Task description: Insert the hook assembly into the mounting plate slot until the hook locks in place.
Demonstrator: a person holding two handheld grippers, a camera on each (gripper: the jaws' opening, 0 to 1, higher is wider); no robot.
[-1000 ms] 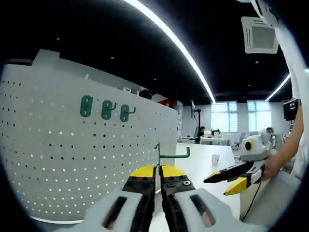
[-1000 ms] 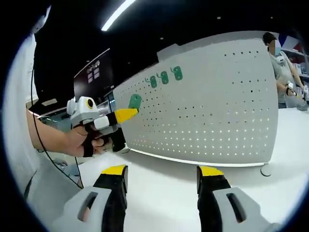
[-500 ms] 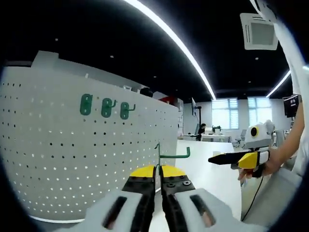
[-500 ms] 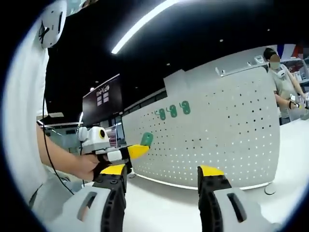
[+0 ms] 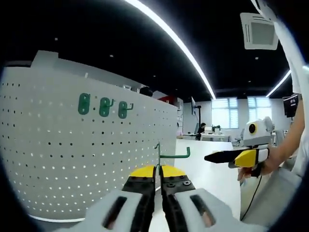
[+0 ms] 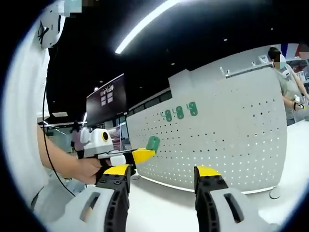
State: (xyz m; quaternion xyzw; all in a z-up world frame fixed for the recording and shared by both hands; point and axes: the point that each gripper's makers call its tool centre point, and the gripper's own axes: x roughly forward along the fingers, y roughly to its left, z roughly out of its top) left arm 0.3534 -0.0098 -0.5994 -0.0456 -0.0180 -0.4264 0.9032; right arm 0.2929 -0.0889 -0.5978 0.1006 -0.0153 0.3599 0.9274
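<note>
A white pegboard mounting plate stands upright on the table, with three green hooks hung in a row near its top. My left gripper is shut on another green hook, held a short way off the board's face, its arm pointing right. In the right gripper view the pegboard and its three hooks lie ahead. There the left gripper comes in from the left with the green hook plate at its tip. My right gripper is open and holds nothing.
The right gripper, held in a hand, hovers right of the left one over the white table. A person stands past the board's far end. A foot of the board rests on the table. Desks and windows lie behind.
The right gripper has risen and its view tilted upward. The left gripper has stayed almost still, shut on the hook throughout, with the board shifted only slightly in its view.
</note>
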